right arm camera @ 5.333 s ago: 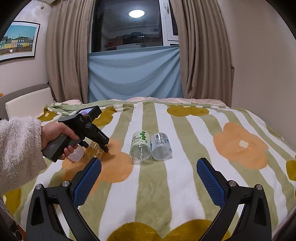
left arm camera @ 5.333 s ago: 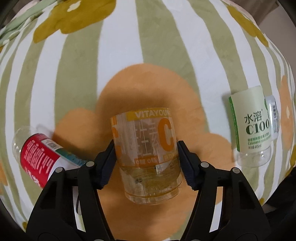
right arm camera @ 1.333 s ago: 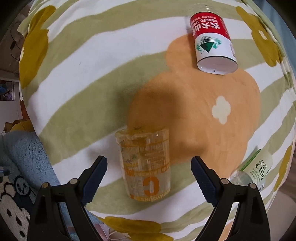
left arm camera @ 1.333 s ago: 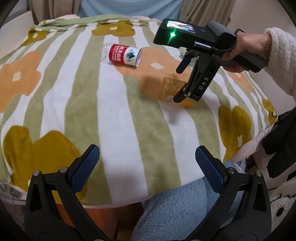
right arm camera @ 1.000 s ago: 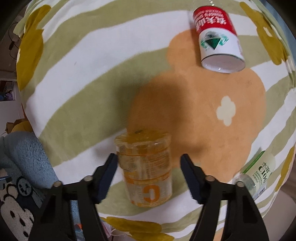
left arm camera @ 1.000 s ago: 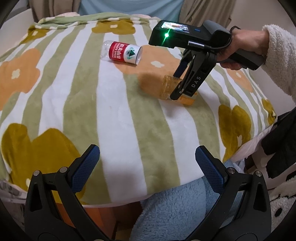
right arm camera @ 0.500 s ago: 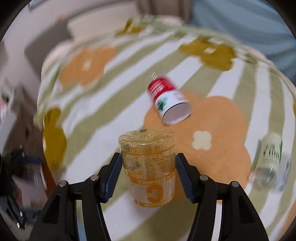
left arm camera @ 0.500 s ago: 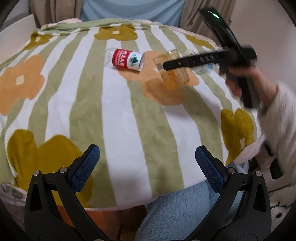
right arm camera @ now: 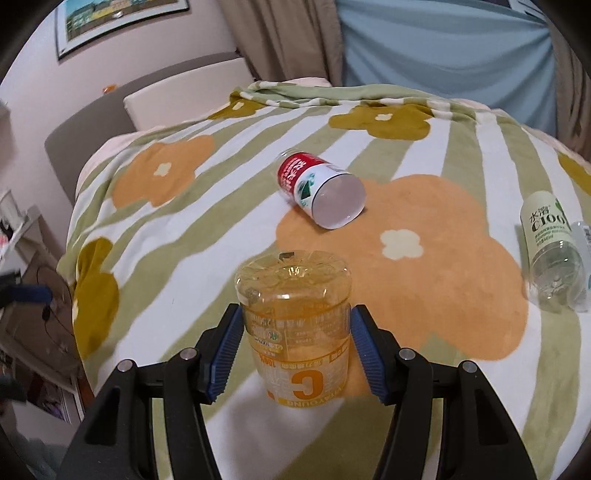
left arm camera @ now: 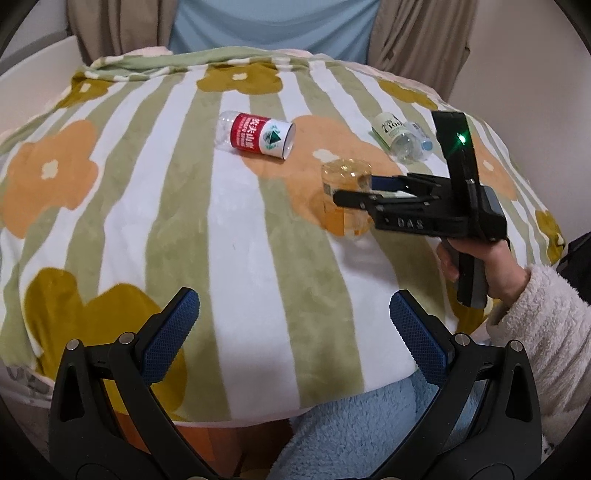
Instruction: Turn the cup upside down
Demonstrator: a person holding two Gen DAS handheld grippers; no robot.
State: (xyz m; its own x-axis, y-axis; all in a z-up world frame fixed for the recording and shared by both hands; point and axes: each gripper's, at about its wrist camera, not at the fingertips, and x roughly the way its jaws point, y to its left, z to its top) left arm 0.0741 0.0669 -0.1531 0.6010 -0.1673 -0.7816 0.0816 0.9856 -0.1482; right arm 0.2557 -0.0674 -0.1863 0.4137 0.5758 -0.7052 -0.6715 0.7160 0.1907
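Cup (right arm camera: 295,325) now upended over striped floral blanket (left arm camera: 240,258), curtains (left arm camera: 417,40) behind.

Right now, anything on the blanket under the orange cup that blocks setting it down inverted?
Nothing visible. The right gripper holds the orange cup base-up over the blanket. The red-label bottle and green-label bottle lie well clear.

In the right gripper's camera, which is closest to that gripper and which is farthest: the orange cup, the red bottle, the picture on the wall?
1. Orange cup: between the right gripper fingers.
2. Red bottle: lying on the blanket, beyond the cup.
3. Picture: far wall, upper left.
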